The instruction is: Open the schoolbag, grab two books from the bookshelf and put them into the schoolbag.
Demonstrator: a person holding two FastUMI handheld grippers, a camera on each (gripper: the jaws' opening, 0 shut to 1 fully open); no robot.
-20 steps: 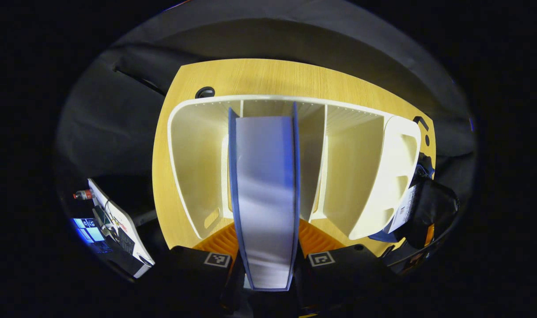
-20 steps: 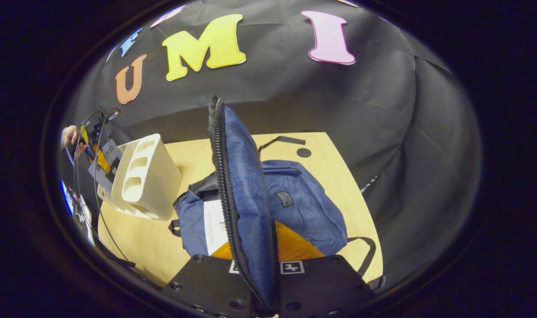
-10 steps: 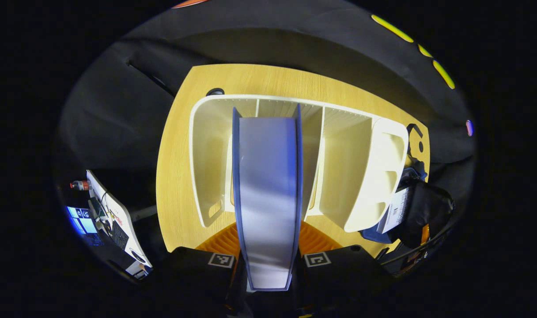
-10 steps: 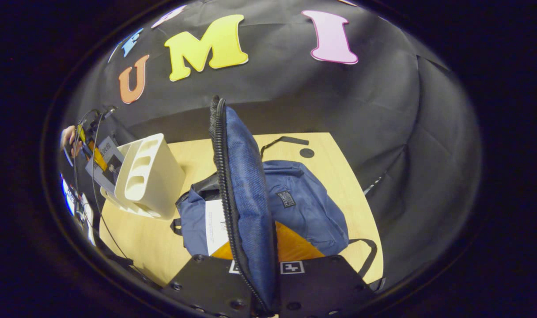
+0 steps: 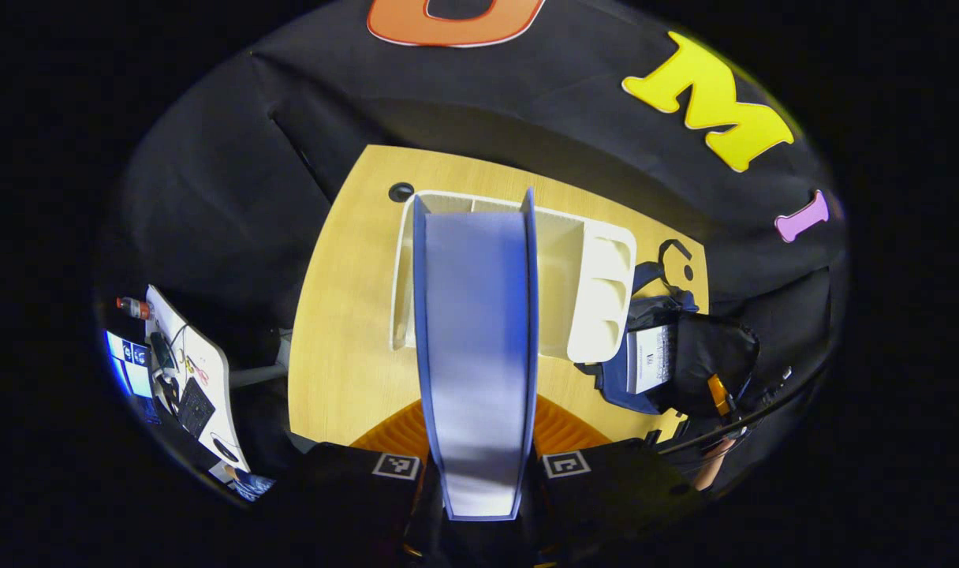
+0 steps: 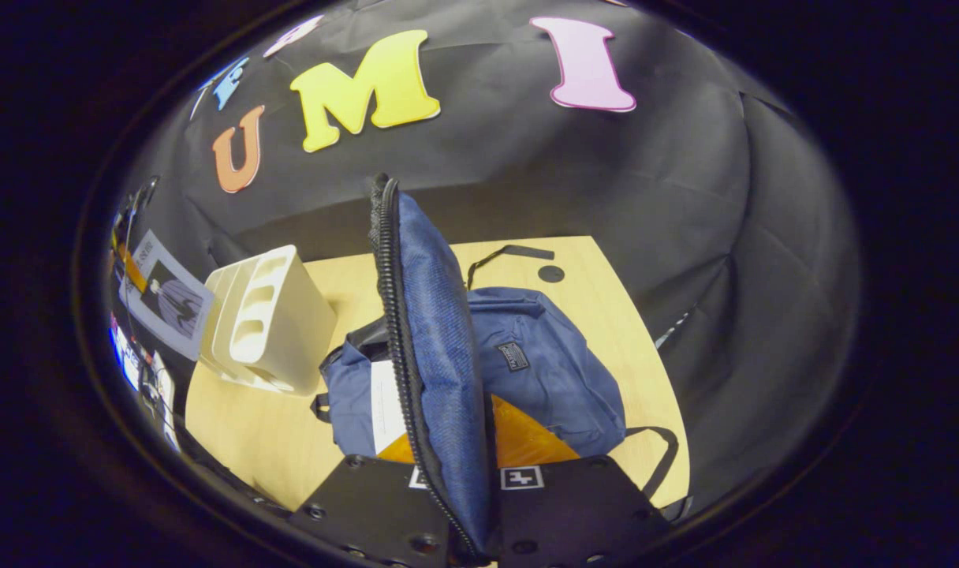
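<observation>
My left gripper (image 5: 479,442) is shut on a book (image 5: 475,355) with blue covers and white page edges, held upright above the white bookshelf (image 5: 598,300). The same book (image 6: 168,296) hangs in the air to the left of the bookshelf (image 6: 266,331) in the right gripper view. The blue schoolbag (image 6: 550,371) lies open on the table to the right of the shelf. My right gripper (image 6: 464,465) is shut on its zippered flap (image 6: 436,355) and holds it raised. A white book (image 6: 385,406) lies inside the bag, also visible in the left gripper view (image 5: 649,359).
The wooden table (image 5: 345,331) has a round cable hole (image 5: 401,192) behind the shelf. A side desk with screens and devices (image 5: 188,379) stands off the table's left. A black bag strap (image 6: 653,457) loops near the table's right edge.
My left gripper has lifted the book up and out of the bookshelf, which now looks smaller and farther below. The right gripper still holds the flap up in the same place.
</observation>
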